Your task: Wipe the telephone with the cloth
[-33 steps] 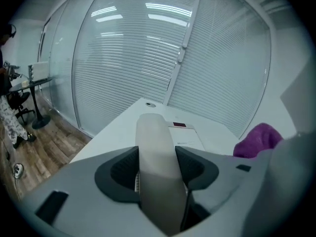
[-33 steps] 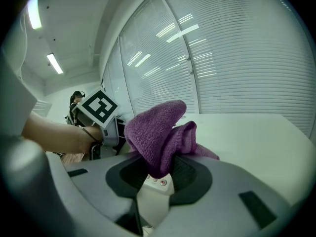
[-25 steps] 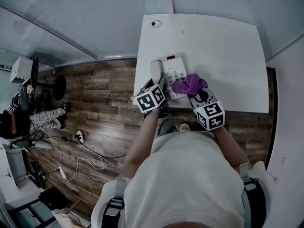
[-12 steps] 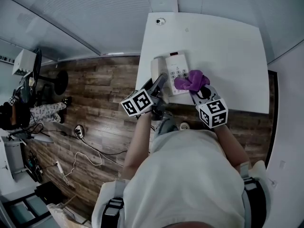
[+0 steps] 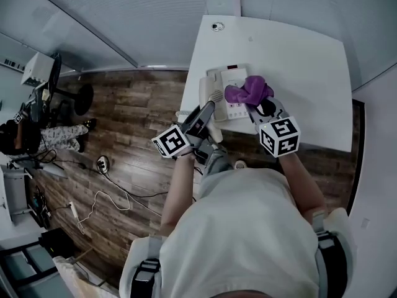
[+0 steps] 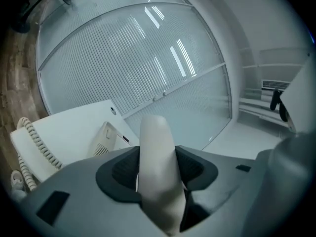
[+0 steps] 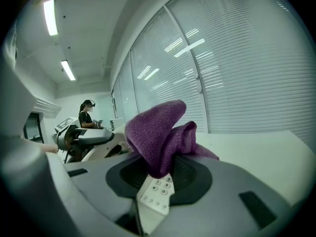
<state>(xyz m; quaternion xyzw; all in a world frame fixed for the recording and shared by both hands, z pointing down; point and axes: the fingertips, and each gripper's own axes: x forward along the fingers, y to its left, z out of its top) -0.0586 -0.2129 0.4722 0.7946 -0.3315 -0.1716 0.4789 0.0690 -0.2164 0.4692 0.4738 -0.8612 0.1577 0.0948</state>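
Your left claw (image 5: 211,102) has just come up and rolled, and its marker cube (image 5: 172,143) now hangs out over the wooden floor at the near-left edge of the worktop (image 5: 298,61) instead of sitting close in by the telephone (image 5: 224,74). The left gripper view shows why that matters. The jaws are pinched firmly on the cream handset (image 6: 157,172), which stands upright between the pads. The telephone's base lies lower and off to the left on the worktop, with its grille side bare. The coiled cord (image 6: 35,141) trails at the near-left edge and looks slack. So the handset is off its rest, and the part of the base it covered is probably open for wiping now. Your right claw (image 5: 255,104) has risen a little too. It is clamped on the purple cloth (image 7: 158,132), which bunches up above the jaws, and the keypad (image 7: 155,194) shows just beneath it. You hold the cloth over the right half of the telephone, near it, but I cannot tell whether it is touching. The telephone itself sits at the near-left part of the worktop, close to the edge. The likely next step is to bring the cloth down and left across the uncovered rest. Keep the handset high enough that the cord does not drag the base.
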